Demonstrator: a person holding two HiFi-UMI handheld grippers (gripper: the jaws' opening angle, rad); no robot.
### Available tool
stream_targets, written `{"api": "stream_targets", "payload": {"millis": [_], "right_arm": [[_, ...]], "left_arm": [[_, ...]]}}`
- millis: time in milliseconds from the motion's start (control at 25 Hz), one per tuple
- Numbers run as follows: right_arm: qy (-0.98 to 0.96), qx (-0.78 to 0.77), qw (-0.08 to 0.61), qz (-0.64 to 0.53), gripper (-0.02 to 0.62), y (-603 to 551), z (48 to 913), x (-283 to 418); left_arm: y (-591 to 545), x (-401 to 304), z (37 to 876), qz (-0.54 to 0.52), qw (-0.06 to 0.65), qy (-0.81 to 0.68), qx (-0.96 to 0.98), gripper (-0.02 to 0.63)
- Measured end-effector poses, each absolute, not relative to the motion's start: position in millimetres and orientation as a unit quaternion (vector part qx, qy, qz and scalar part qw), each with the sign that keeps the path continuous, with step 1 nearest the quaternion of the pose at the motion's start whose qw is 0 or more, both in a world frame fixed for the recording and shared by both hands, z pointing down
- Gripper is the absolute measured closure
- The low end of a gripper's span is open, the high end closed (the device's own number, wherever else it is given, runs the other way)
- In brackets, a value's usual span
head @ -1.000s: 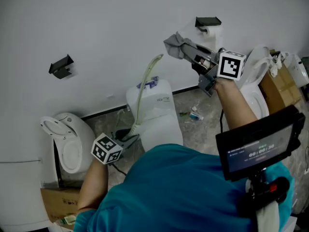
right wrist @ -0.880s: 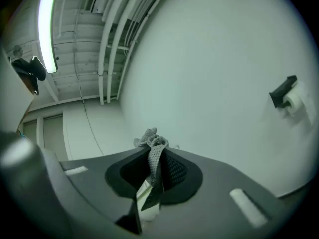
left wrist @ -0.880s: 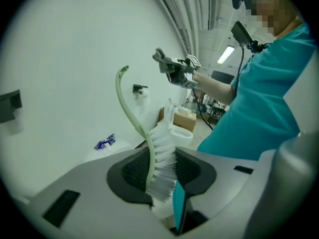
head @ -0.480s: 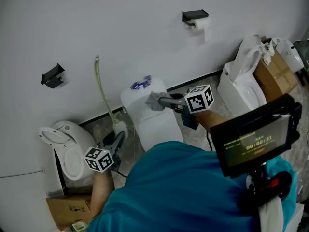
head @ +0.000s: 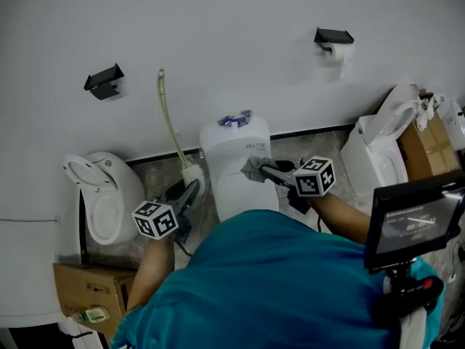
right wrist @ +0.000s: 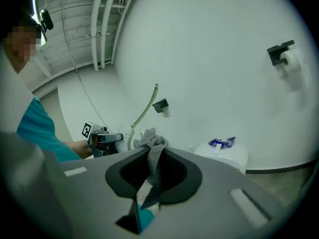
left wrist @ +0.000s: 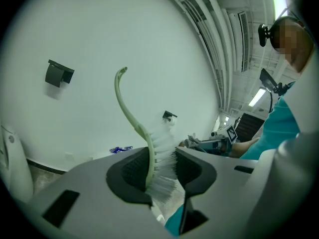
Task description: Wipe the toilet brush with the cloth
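Head view: up on the person's head, staring steeply down at the wall's foot and 3 toilets (head: 236, 162).
Left gripper view: rides the left gripper (head: 192, 190), jaws right up close, faces the right gripper (head: 265, 169).
Right gripper view: mirror deal, looking back at the left one.
Shared: all 3 catch the toilet brush (head: 169, 122) and blue packet (head: 234, 120).

Dim even light, soft shadows, fisheye-warped gripper views
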State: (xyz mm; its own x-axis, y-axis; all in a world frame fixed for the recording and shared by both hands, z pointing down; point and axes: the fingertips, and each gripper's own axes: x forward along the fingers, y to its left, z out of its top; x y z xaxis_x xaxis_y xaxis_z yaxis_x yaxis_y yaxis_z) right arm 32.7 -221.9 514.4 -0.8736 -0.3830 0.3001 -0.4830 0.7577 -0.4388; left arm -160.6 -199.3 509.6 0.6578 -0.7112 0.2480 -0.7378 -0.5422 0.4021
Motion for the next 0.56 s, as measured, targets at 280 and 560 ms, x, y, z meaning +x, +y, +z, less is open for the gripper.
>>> {"api": "stream_targets", "payload": {"millis": [280, 560], "right_arm": [[-0.932, 0.255, 0.093, 0.24, 0.554, -241, 503, 43], [-0.932, 0.267, 0.091, 0.226, 0.554, -257, 487, 46]], "left_arm": [[-202, -160, 506, 0.029, 0.243, -0.411, 0.878, 0.472], [-209, -169, 497, 0.028, 0.241, -0.413, 0.878, 0.472]]}}
